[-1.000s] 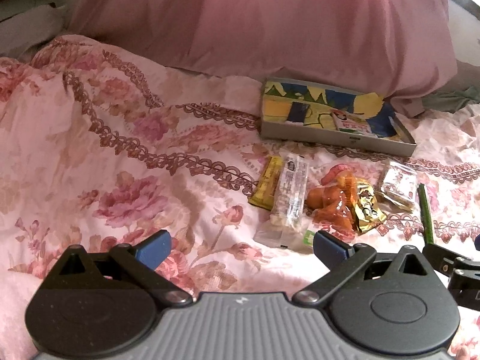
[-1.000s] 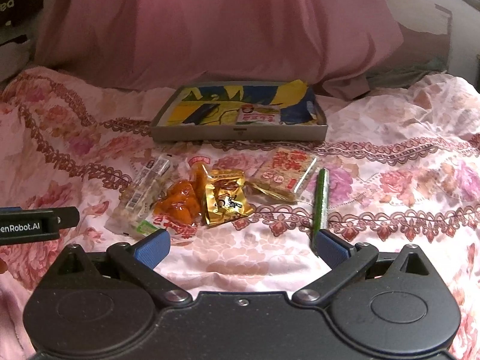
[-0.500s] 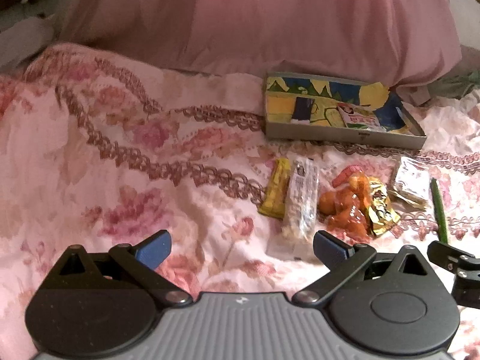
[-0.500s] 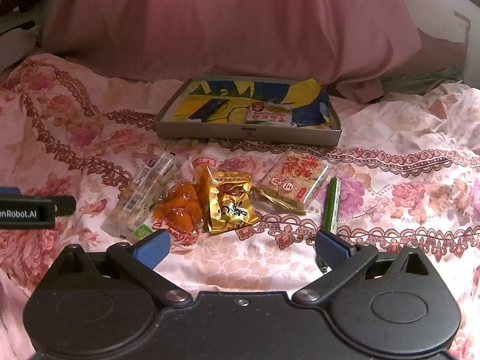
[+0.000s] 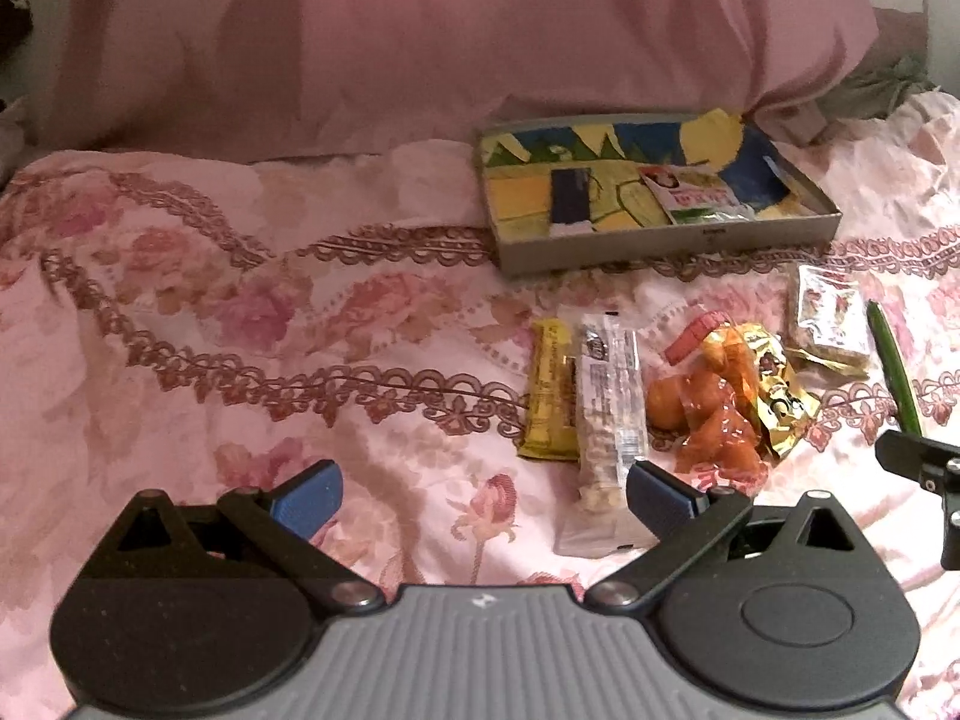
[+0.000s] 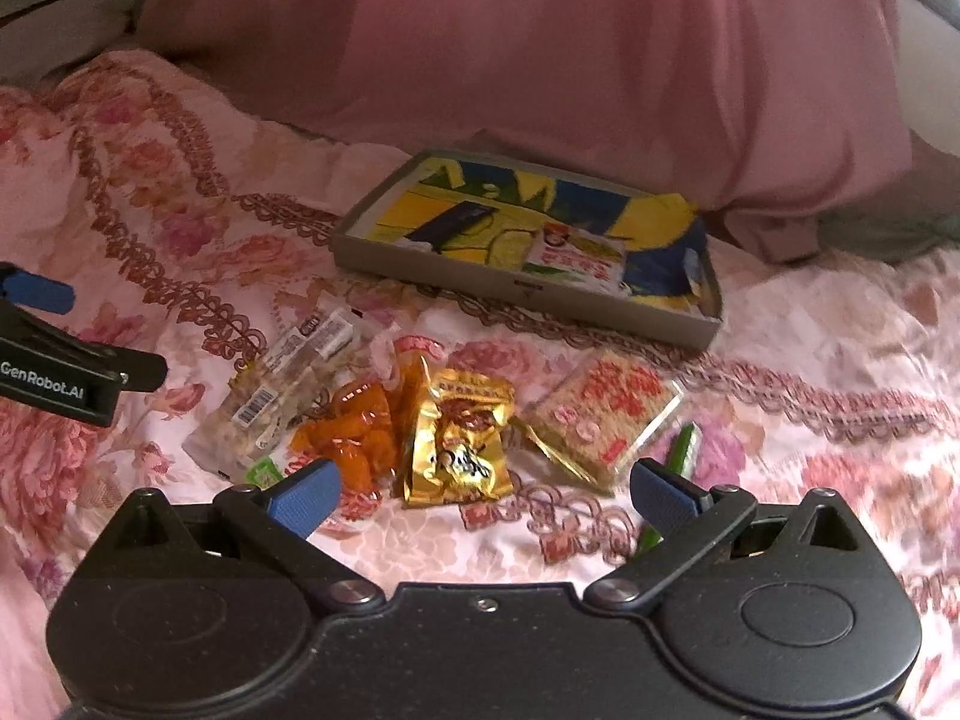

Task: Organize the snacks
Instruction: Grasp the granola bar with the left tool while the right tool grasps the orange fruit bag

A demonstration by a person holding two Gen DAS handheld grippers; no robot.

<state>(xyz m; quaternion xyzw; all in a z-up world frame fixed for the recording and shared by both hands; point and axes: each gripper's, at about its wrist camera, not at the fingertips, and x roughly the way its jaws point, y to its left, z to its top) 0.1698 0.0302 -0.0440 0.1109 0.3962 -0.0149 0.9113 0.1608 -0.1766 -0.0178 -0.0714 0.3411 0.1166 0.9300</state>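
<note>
I'm holding both grippers spread wide with nothing in them, the left gripper (image 5: 480, 495) and right gripper (image 6: 480, 492) hovering over the floral bedspread (image 5: 240, 330). The snacks are sitting in a row near me: yellow bar (image 5: 549, 390), clear-wrapped bar (image 5: 609, 408), orange pack (image 6: 354, 438), gold pouch (image 6: 459, 444), cracker pack (image 6: 606, 414), green stick (image 5: 894, 372). Far behind them, the tray (image 6: 516, 285) is holding one packet (image 6: 579, 255).

left gripper (image 5: 480, 495): black body with grey ribbed plate, blue-padded fingers (image 5: 306, 495) spread wide, nothing between them, held low and level. also seen at the left edge of the right wrist view (image 6: 36, 330).
right gripper (image 6: 480, 495): all-black body, blue pads set wide apart, nothing held; its tip shows at the right edge of the left wrist view (image 5: 924, 468).
</note>
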